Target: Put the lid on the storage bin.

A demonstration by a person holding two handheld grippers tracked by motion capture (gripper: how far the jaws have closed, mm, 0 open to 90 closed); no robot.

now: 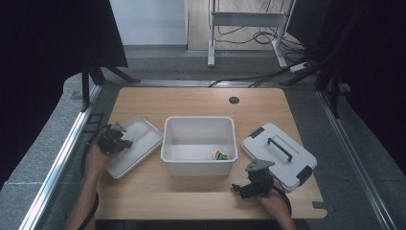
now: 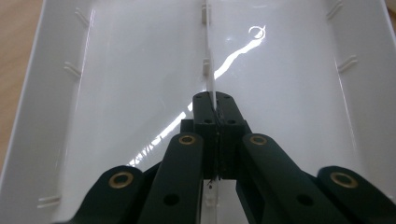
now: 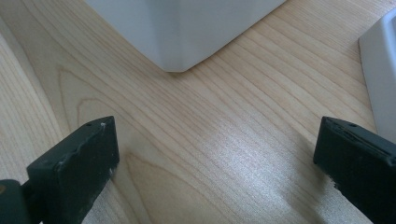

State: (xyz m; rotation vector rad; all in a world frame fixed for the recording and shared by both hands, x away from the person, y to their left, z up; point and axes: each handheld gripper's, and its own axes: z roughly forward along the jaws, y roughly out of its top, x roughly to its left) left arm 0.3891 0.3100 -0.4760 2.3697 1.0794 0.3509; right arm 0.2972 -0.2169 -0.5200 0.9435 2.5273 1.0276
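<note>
A shallow white tray (image 1: 141,143) lies left of a deep white bin (image 1: 198,120). My left gripper (image 1: 116,139) rests over the tray's near-left part. In the left gripper view the tray (image 2: 116,93) has a thin middle rib (image 2: 208,60), and my left gripper (image 2: 215,101) is shut on that rib. My right gripper (image 1: 243,189) hovers low over the table in front of the bin's right corner. In the right gripper view it (image 3: 215,144) stands open over bare wood, with the bin's corner (image 3: 187,28) ahead.
A small green and yellow packet (image 1: 219,155) lies in the bin's near-right corner. A white lid with a black handle (image 1: 279,154) rests to the right, its edge (image 3: 380,70) beside my right jaw. A cable hole (image 1: 233,100) sits at the table's back.
</note>
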